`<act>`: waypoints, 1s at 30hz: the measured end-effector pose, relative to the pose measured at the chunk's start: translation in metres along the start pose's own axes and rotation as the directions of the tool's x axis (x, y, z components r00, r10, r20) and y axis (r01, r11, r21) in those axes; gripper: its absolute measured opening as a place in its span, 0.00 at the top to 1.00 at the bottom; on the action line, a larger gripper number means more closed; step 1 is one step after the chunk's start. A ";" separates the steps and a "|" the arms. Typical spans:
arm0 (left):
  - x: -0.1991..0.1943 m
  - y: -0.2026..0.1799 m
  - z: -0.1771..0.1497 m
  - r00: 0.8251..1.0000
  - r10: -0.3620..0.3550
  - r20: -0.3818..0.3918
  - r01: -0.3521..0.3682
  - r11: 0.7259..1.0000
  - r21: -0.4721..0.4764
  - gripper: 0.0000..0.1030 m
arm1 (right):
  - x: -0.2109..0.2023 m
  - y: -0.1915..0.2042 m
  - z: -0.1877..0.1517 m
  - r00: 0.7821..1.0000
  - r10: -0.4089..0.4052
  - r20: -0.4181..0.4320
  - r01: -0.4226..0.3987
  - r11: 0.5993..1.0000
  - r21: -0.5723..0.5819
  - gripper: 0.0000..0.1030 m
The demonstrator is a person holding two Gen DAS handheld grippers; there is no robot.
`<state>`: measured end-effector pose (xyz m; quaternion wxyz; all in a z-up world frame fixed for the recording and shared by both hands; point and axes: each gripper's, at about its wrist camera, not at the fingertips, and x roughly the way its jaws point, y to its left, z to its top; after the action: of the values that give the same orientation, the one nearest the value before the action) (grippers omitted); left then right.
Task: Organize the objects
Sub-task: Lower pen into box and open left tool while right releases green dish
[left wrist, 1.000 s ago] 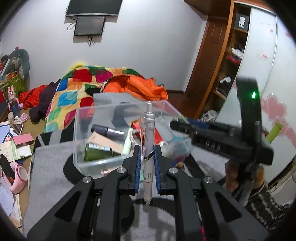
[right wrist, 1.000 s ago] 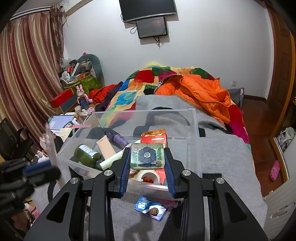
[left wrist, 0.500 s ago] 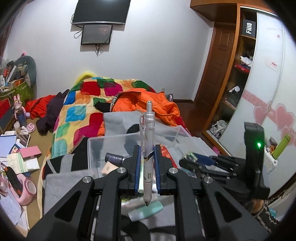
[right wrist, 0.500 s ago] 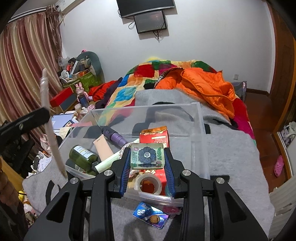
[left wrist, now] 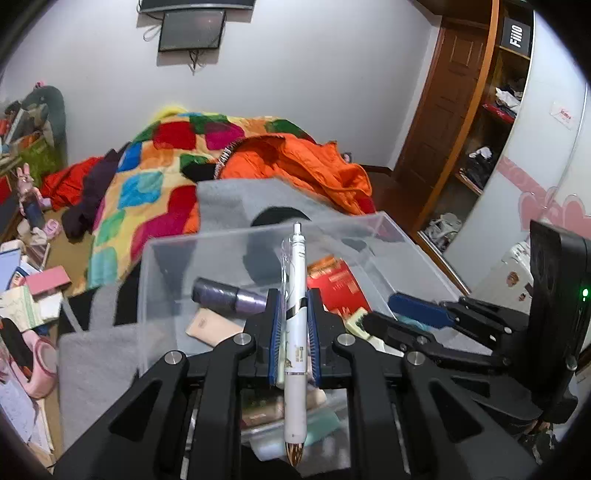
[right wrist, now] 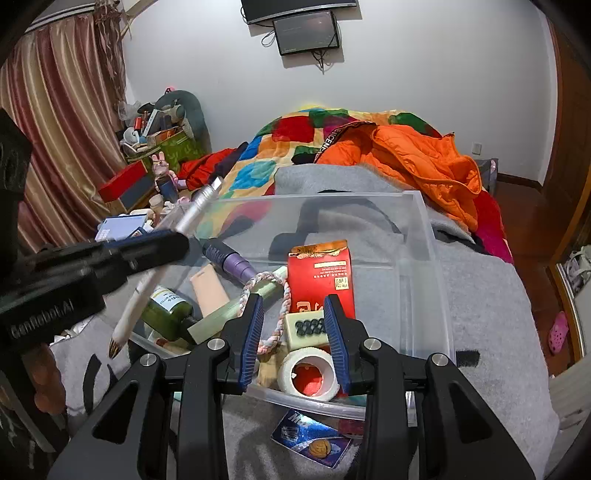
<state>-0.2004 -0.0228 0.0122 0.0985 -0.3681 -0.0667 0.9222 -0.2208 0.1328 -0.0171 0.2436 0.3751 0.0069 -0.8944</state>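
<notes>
You can read "GenRobot.AI" on the body of your left hand-held gripper (right wrist: pixel 177 243), and "Fiiio" on a black box (left wrist: pixel 516 34) on the top shelf. Other labels are too small.

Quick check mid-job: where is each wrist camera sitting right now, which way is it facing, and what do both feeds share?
Left wrist: on the left gripper, facing over the clear bin toward the bed; its fingers clamp the white pen; right gripper at right.
Right wrist: on the right gripper, above the bin's near edge, looking in; fingers open, left gripper at left.
Shared: bin, pen, red box, purple tube.
</notes>
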 end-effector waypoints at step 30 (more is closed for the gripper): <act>-0.058 -0.018 -0.046 1.000 -0.022 0.015 0.021 0.999 0.046 0.60 | -0.070 -0.009 -0.039 0.992 -0.100 0.072 0.102 0.994 -0.029 0.42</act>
<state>-0.1248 -0.0164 0.0209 0.1164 -0.3580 -0.0503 0.9251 -0.1564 0.1790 0.0003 0.2040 0.3386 0.0318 -0.9180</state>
